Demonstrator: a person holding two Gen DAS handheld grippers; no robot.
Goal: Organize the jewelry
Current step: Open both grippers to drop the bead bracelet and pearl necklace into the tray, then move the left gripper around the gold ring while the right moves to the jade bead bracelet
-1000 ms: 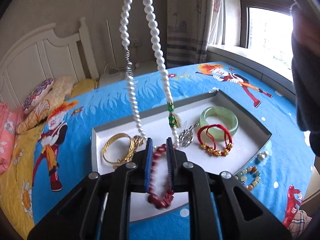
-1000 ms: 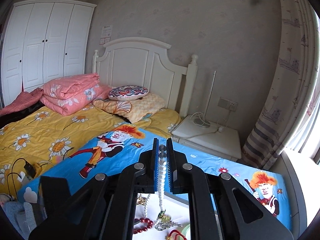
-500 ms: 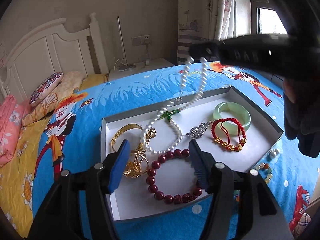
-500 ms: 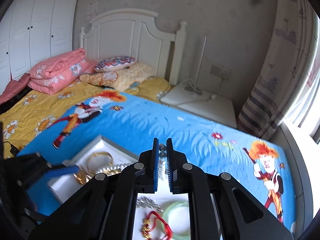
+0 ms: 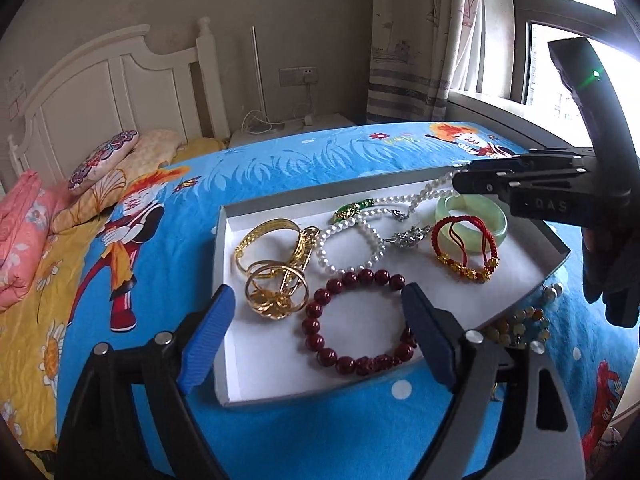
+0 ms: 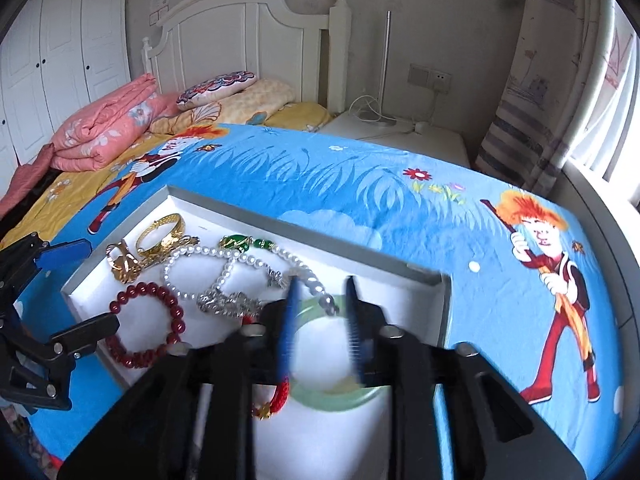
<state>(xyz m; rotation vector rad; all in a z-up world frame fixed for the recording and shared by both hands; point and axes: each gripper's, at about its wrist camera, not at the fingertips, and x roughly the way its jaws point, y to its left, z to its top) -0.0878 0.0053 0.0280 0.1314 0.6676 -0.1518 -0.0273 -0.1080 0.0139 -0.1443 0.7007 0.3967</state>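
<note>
1. Now your left gripper (image 5: 316, 320) stands with its fingers wide apart — they have just been opening — and the dark red bead bracelet (image 5: 358, 322) lies flat in the white tray (image 5: 556, 264) between them, with neither finger touching it.
2. Your right gripper (image 6: 320, 308) has its fingers partly apart, also just opened; the pearl necklace (image 6: 208, 254) lies loose on the tray floor, its clasp end between the fingertips over the green jade bangle (image 6: 332, 398).
3. Gold bangles (image 5: 272, 256) sit at the tray's left, the red cord bracelet (image 5: 464, 252) at its right, overlapping the jade bangle.
4. Just outside the tray's near right corner a multicoloured bead bracelet (image 5: 520, 320) rests on the blue bedspread (image 5: 280, 164).
</note>
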